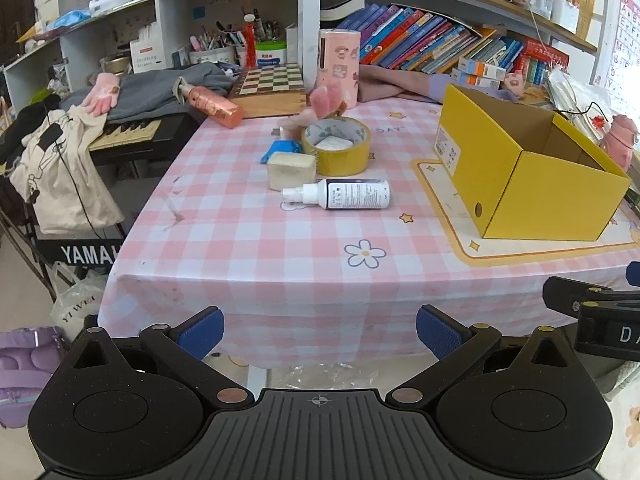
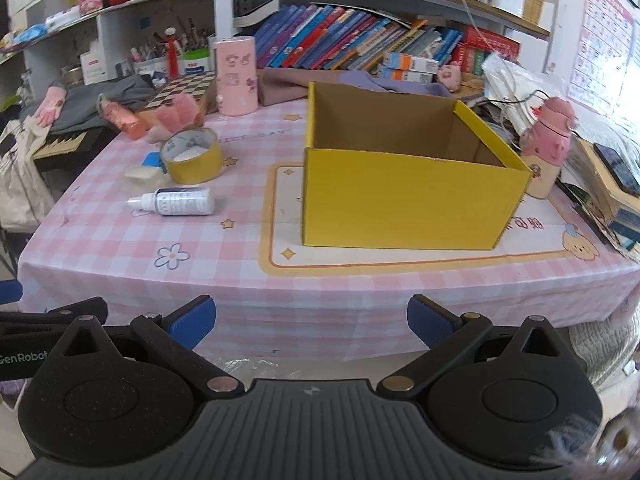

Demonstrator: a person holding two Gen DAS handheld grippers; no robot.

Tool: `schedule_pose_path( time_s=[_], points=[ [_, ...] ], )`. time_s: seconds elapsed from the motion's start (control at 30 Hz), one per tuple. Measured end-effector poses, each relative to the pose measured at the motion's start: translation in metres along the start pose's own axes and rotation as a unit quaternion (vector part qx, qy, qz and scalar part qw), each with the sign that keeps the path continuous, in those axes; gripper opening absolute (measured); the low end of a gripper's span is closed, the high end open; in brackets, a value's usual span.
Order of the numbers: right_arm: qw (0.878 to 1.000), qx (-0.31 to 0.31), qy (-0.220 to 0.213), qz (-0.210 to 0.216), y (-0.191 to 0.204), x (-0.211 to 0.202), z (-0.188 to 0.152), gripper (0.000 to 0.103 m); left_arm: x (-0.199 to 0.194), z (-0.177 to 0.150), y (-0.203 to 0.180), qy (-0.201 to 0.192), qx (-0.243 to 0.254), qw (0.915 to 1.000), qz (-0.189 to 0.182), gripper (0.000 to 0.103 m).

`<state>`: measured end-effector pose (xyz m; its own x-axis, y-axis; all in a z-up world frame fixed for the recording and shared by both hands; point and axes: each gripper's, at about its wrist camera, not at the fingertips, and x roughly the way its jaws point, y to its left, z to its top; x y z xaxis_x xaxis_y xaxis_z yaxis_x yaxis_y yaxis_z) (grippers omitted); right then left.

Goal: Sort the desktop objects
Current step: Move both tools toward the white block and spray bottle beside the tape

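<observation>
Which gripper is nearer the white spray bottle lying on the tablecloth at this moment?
Left. The left gripper hangs open off the table's near edge, roughly in line with the spray bottle. The right gripper, also open, faces the yellow box, with the bottle off to its left.

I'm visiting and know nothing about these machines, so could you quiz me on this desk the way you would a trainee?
1. True or false: the yellow box already holds the tape roll.
2. Which object lies on its side closest to the front table edge? A) white spray bottle B) pink canister C) chessboard
3. Fill in: both the left tool and the right tool have their fingers spread ____, holding nothing.

Key
1. False: what shows of the box's inside is bare, and the tape roll sits on the tablecloth to its left.
2. A
3. open
</observation>
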<state>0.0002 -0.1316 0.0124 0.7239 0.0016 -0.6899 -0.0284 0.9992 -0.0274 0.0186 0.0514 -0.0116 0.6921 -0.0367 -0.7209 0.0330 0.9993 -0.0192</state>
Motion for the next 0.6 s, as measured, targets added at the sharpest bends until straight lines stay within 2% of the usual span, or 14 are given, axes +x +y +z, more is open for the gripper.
schedule_pose_path(
  time_s=[0.2, 0.6],
  points=[
    [1.0, -0.021, 0.0, 0.017, 0.014, 0.003, 0.004, 0.103, 0.0, -0.001, 0.008, 0.002, -0.008, 0.9999, 0.007, 0.103],
    [0.995, -0.068, -0.006, 0.075, 0.045, 0.018, 0.019, 0.099, 0.005, 0.0, 0.031, -0.004, -0.041, 0.9981, 0.046, 0.103]
  ],
)
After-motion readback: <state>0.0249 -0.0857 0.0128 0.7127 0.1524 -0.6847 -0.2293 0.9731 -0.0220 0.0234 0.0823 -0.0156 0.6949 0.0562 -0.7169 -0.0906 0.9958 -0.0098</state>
